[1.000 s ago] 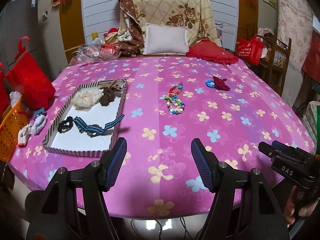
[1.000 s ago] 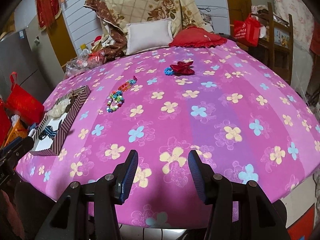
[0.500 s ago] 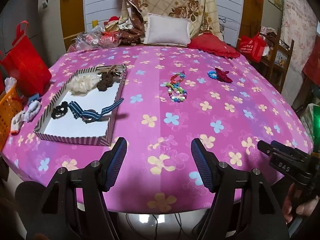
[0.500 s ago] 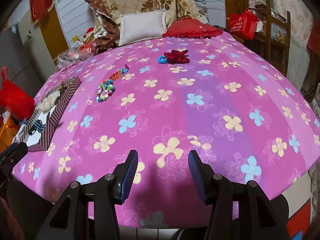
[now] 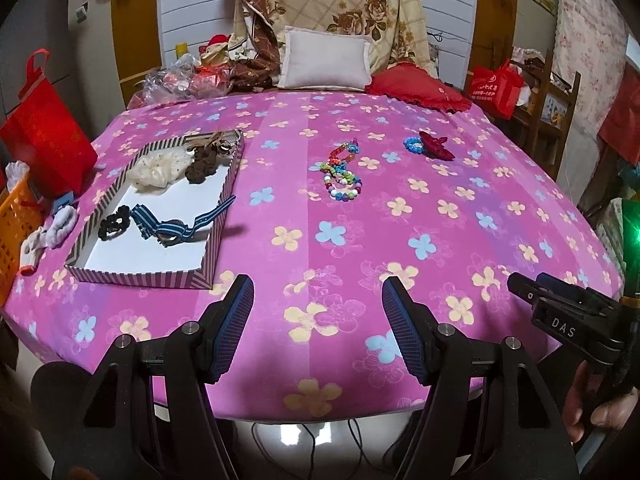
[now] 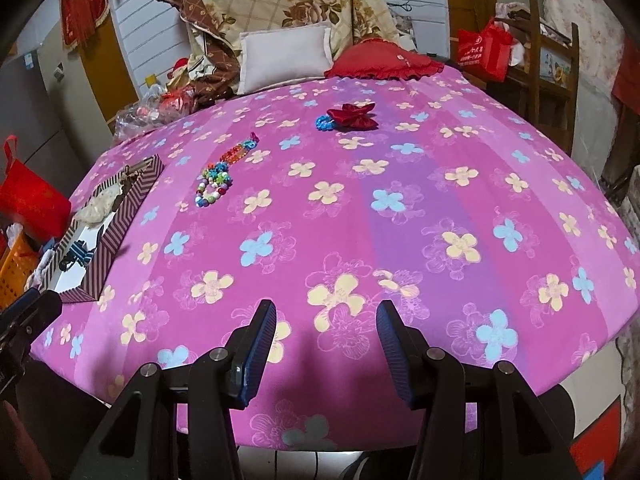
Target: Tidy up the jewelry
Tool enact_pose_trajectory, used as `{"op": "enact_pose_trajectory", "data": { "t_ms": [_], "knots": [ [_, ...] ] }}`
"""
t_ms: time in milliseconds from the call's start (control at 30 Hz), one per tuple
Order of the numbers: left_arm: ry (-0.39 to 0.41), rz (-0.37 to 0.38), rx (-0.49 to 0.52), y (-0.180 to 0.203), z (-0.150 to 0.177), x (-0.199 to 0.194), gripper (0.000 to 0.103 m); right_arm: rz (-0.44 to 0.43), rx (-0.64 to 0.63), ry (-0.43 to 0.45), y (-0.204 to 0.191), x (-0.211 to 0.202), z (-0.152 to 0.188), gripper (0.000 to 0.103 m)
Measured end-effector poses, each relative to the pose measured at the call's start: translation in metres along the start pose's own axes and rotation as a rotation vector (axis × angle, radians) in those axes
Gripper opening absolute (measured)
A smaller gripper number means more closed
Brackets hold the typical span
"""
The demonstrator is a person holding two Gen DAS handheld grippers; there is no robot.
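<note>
A striped box [image 5: 218,236] [image 6: 120,224] sits at the left of the pink flowered table. It holds a cream scrunchie [image 5: 158,168], a brown scrunchie [image 5: 202,164], a black hair tie [image 5: 115,224] and a blue striped band [image 5: 176,226]. Colourful bead bracelets [image 5: 340,174] [image 6: 218,178] lie mid-table. A red bow [image 5: 436,146] [image 6: 352,116] with a blue bead ring [image 5: 412,145] lies farther right. My left gripper [image 5: 318,312] and right gripper [image 6: 326,340] are open and empty, above the near table edge.
Pillows [image 5: 326,58] and a red cushion [image 5: 418,88] lie at the table's far edge. A red bag [image 5: 48,140] and an orange basket [image 5: 16,232] stand to the left. A wooden chair [image 6: 552,64] stands to the right.
Both grippers have risen and tilted down a little, so the tabletop shows more fully. Their jaws stay open. Nothing on the table has moved.
</note>
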State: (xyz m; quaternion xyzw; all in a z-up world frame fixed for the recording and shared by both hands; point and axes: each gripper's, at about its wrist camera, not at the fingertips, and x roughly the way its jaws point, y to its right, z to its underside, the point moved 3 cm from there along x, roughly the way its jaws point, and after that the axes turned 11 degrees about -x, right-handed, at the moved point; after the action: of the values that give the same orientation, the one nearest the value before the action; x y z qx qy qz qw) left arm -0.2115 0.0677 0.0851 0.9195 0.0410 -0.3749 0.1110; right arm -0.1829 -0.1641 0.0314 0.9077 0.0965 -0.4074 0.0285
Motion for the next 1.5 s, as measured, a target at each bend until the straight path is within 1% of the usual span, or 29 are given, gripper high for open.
{"op": "enact_pose_trajectory", "data": {
  "t_ms": [200, 267, 333, 400, 567, 667, 800, 967, 1133, 1333, 1433, 1500],
  "knots": [
    [-0.008, -0.017, -0.018, -0.003, 0.002, 0.002, 0.067, -0.022, -0.012, -0.006, -0.004, 0.005, 0.004, 0.05],
    [0.004, -0.009, -0.012, -0.002, 0.003, 0.003, 0.067, 0.0, -0.027, -0.017, -0.004, 0.009, 0.006, 0.05],
    [-0.023, -0.008, 0.001, -0.002, 0.005, 0.008, 0.067, 0.005, -0.011, -0.037, -0.001, 0.013, 0.005, 0.05],
    [-0.034, -0.005, 0.002, -0.003, 0.006, 0.01, 0.067, -0.011, 0.014, -0.027, -0.001, 0.012, 0.004, 0.05],
    [-0.026, -0.014, -0.028, -0.011, 0.005, 0.007, 0.067, 0.007, -0.018, -0.021, -0.006, 0.009, 0.004, 0.05],
    [-0.031, -0.015, -0.018, -0.009, 0.006, 0.008, 0.067, 0.0, -0.007, -0.024, -0.004, 0.009, 0.004, 0.05],
    [-0.037, -0.008, 0.0, -0.005, 0.008, 0.01, 0.067, 0.013, -0.004, -0.022, 0.0, 0.009, 0.004, 0.05],
    [-0.062, 0.016, 0.019, 0.001, 0.011, 0.021, 0.067, 0.068, 0.008, 0.015, 0.015, -0.002, 0.004, 0.05],
    [-0.123, 0.003, 0.035, 0.017, 0.015, 0.038, 0.067, 0.105, 0.022, 0.053, 0.037, -0.012, 0.012, 0.05],
    [-0.112, -0.01, 0.1, 0.047, 0.016, 0.039, 0.067, 0.097, 0.082, 0.056, 0.069, -0.011, 0.03, 0.05],
    [-0.09, -0.028, 0.138, 0.06, 0.015, 0.038, 0.067, 0.088, 0.103, 0.062, 0.078, -0.012, 0.036, 0.05],
    [-0.091, -0.034, 0.15, 0.066, 0.014, 0.039, 0.067, 0.079, 0.115, 0.068, 0.083, -0.013, 0.039, 0.05]
  ]
}}
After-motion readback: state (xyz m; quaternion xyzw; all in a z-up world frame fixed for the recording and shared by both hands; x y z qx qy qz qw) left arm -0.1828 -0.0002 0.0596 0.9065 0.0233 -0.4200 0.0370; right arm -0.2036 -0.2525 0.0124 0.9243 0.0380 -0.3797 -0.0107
